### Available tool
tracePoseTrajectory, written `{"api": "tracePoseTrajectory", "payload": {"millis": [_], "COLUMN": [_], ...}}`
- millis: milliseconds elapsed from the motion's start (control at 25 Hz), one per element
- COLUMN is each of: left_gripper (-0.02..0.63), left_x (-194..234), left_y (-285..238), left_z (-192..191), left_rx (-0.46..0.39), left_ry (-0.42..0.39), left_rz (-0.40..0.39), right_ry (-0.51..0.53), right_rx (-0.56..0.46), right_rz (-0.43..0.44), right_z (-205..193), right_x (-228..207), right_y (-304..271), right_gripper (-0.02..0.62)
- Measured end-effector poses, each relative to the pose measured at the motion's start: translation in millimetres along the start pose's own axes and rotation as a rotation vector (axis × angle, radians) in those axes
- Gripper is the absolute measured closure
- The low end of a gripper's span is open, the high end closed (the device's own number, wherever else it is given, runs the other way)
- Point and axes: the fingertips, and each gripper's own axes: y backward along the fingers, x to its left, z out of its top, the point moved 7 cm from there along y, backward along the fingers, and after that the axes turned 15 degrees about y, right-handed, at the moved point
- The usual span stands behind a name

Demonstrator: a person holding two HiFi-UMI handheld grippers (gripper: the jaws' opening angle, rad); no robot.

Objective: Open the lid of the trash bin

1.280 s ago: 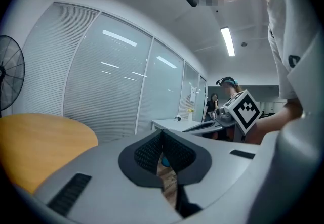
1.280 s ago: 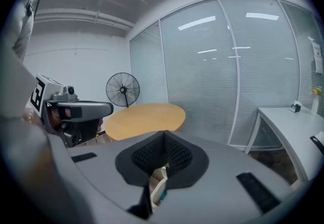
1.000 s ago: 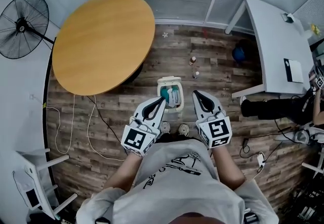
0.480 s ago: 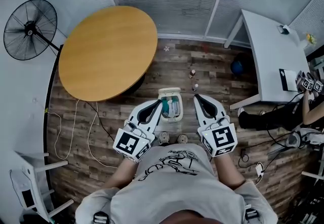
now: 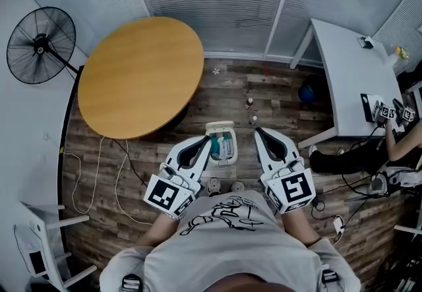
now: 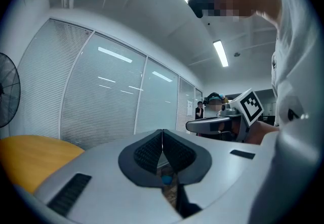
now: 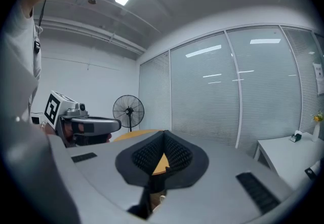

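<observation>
Tongs on both sides were clamped shut and empty: the left tongs (image 5: 209, 144) and right tongs (image 5: 258, 133) were held side by side, and each gripper view showed the ribbed pads meeting with nothing between them. In the head view the bin (image 5: 223, 128) stood on the wood floor (image 5: 283, 96) between the two pairs of tongs, just ahead of the shoes (image 5: 214, 185), with teal contents visible from above. The round tabletop (image 5: 142, 76) was up-left of the bin, and the fan (image 5: 39, 43) further left.
</observation>
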Motion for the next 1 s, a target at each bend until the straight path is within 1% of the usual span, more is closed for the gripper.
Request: {"api": "tracePoseTrajectory", "payload": {"millis": [440, 720, 1000], "left_gripper": [0.586, 0.586, 0.586], "left_x": [-4.6, -5.6, -4.8], "left_y": [-7.0, -16.1, -12.7], "left_z": [11.3, 10.3, 16.1], "left_rx": [-0.022, -0.022, -0.03], "left_ry": [-0.012, -0.013, -0.022], "left_rz": [-0.024, -0.034, -0.038], "right_ry": [0.01, 0.011, 0.012], "right_rx": [-0.019, -0.027, -0.029], "right_rz": [-0.013, -0.021, -0.028], "right_z": [10.1, 9.9, 13.2], "right_x": [-5.9, -13.0, -10.4], "right_y": [4.3, 3.6, 4.4], "right_gripper": [0.591, 0.591, 0.592]}}
